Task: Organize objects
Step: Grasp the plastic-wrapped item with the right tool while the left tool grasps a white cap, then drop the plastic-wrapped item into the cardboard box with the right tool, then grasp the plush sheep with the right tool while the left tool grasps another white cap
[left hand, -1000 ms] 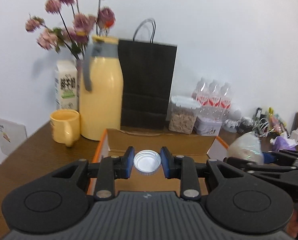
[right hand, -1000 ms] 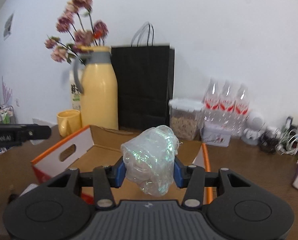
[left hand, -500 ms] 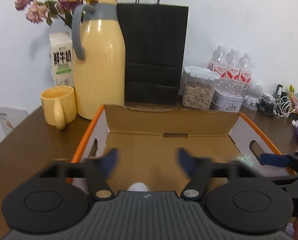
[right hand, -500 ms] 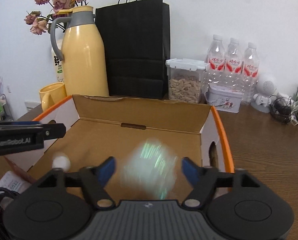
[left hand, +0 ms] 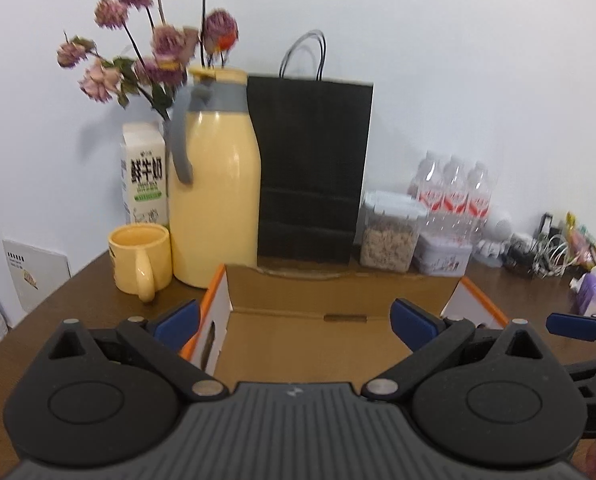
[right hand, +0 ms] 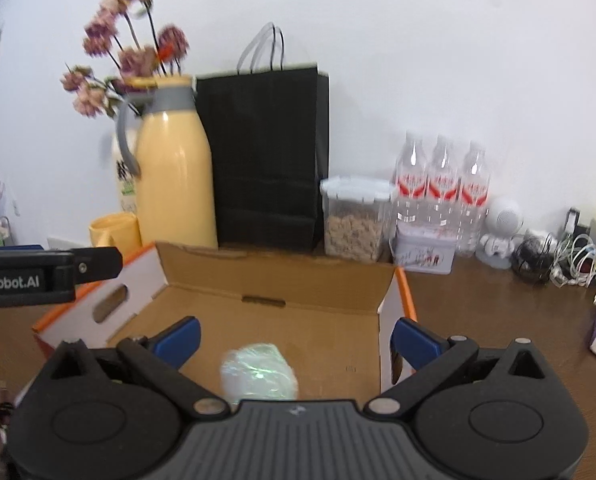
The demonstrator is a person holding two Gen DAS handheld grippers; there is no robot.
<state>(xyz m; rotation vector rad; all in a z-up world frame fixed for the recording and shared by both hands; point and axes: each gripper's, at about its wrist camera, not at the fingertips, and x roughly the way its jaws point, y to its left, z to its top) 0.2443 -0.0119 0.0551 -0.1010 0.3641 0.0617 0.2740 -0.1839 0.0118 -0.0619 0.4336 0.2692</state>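
Inside cardboard box (right hand: 274, 280): crumpled plastic wrap (right hand: 260, 374) | both grippers opening, empty

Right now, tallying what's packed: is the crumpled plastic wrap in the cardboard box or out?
In: the plastic wrap lies on the cardboard box floor, free of the right gripper.

Left gripper (left hand: 294, 320) and right gripper (right hand: 296, 338): black linkage arms, blue fingertip pads, silver pivot screws, ribbed grey housing, round black side discs.

Left tongs (left hand: 294, 318) opening, empty, over cardboard box (left hand: 322, 280)
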